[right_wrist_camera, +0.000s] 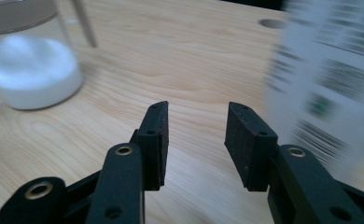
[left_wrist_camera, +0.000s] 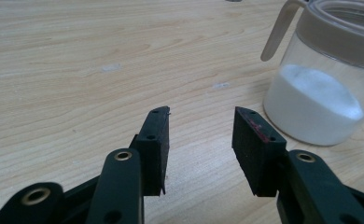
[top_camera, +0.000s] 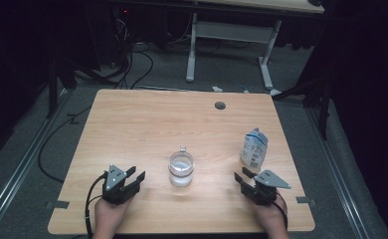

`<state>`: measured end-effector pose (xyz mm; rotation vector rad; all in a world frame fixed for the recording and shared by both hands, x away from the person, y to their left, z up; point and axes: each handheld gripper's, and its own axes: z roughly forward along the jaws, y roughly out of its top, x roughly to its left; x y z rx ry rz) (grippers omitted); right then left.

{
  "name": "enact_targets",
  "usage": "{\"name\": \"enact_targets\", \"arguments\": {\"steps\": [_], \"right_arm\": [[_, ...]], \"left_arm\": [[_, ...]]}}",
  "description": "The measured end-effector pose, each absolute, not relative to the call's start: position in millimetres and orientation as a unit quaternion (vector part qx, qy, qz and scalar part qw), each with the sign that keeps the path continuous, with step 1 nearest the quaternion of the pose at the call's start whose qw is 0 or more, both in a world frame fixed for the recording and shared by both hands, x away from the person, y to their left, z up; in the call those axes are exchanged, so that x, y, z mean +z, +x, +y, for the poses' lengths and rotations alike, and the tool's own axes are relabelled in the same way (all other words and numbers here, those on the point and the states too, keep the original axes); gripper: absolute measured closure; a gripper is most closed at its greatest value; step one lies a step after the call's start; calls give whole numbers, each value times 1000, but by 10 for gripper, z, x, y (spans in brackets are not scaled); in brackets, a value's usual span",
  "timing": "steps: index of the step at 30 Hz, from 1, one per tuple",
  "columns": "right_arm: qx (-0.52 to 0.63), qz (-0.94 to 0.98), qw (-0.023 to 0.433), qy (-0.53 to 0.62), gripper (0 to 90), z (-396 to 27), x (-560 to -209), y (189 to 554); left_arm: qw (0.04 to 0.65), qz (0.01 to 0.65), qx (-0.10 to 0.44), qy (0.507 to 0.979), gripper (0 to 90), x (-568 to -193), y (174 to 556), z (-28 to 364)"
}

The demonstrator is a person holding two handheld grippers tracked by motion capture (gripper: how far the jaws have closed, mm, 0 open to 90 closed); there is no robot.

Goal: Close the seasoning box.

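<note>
Left gripper (top_camera: 136,175): fingers (left_wrist_camera: 154,140) standing apart, gripping nothing, resting on table (top_camera: 147,124) | Right gripper (top_camera: 241,175): fingers (right_wrist_camera: 248,140) standing apart, empty | Glass jar (top_camera: 181,169) of white powder: sitting mid-table between both grippers | Carton (top_camera: 254,147): standing just beyond right gripper.

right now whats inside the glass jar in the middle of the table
The glass jar holds a layer of white powder in its lower part, with clear glass above it. The left gripper view shows a pale handle at the rim; where it ends is not visible.
</note>
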<state>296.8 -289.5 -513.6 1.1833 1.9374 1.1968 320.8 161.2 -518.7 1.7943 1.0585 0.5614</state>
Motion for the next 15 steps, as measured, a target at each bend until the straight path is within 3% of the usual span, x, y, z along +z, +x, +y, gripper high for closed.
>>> {"name": "enact_targets", "arguments": {"steps": [5, 15], "right_arm": [[450, 701, 299, 465, 562, -3176, -5111, 2804], [441, 712, 305, 453, 551, -3103, -5138, 2843]], "left_arm": [[466, 432, 235, 736, 543, -5193, 3115, 1620], [461, 434, 239, 737, 528, -5195, 3131, 1626]]}}
